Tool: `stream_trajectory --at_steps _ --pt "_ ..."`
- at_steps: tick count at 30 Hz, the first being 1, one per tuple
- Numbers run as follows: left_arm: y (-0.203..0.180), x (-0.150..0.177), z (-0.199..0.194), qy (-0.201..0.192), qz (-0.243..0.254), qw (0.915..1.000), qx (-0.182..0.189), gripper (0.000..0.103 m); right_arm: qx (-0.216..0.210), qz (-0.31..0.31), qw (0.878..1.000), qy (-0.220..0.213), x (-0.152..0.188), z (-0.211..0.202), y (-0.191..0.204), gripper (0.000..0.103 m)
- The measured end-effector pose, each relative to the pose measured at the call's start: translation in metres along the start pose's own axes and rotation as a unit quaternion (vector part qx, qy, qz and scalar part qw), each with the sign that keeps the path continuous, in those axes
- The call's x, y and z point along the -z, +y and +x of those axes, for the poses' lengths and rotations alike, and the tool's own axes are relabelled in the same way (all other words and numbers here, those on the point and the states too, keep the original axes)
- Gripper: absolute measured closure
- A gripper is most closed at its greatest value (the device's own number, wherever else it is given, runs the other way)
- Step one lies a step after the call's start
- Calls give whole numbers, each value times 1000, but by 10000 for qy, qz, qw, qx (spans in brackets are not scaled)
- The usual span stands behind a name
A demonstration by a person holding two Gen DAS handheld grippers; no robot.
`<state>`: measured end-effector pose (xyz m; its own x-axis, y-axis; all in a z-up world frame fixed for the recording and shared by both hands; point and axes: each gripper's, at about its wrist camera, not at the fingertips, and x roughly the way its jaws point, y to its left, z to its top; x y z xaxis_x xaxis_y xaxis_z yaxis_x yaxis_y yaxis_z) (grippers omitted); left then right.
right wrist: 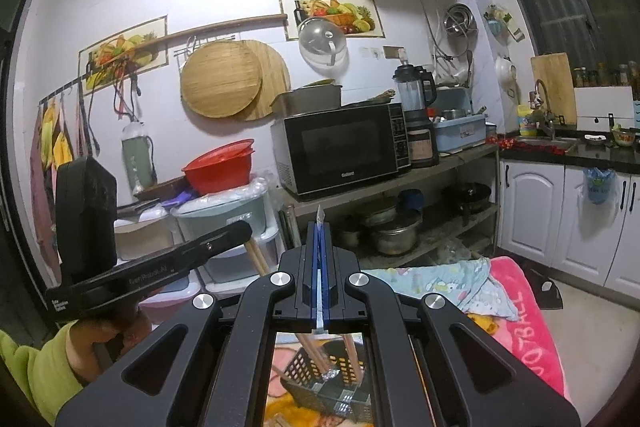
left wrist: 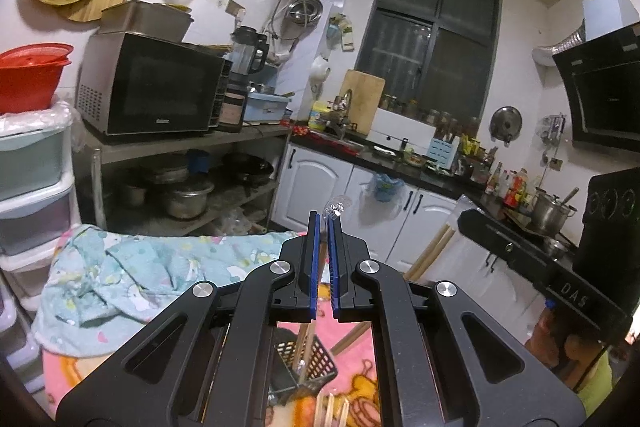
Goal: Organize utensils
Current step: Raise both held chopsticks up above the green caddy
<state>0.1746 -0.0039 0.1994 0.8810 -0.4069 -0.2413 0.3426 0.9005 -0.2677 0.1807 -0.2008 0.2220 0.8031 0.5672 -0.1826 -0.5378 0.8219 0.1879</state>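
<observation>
Chopsticks (right wrist: 316,349) upright in blk basket (right wrist: 308,371)

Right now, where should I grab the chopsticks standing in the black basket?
Grip the chopsticks on the upper shafts above the basket rim, coming down from above. They stand leaning inside, and the mesh walls block a sideways approach lower down.

The left gripper (left wrist: 324,223) was matt black plastic with ribbed blue pads, pinching a clear, glossy plastic utensil (left wrist: 337,206). Below it, pale wooden chopsticks (left wrist: 305,345) stood in a black perforated plastic basket (left wrist: 316,361) on a fuzzy pink blanket (left wrist: 352,343). A crumpled light-blue cloth (left wrist: 132,275) looked soft and matt.
</observation>
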Motion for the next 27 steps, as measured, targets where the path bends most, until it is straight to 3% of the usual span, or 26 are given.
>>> stream_trajectory --at_steps 7,27 --pt "10 14 16 163 -20 9997 -162 101 14 123 9999 95 6 16 -16 102" --pt "39 62 51 698 -180 9969 -307 101 112 385 9968 697 62 66 -37 101"
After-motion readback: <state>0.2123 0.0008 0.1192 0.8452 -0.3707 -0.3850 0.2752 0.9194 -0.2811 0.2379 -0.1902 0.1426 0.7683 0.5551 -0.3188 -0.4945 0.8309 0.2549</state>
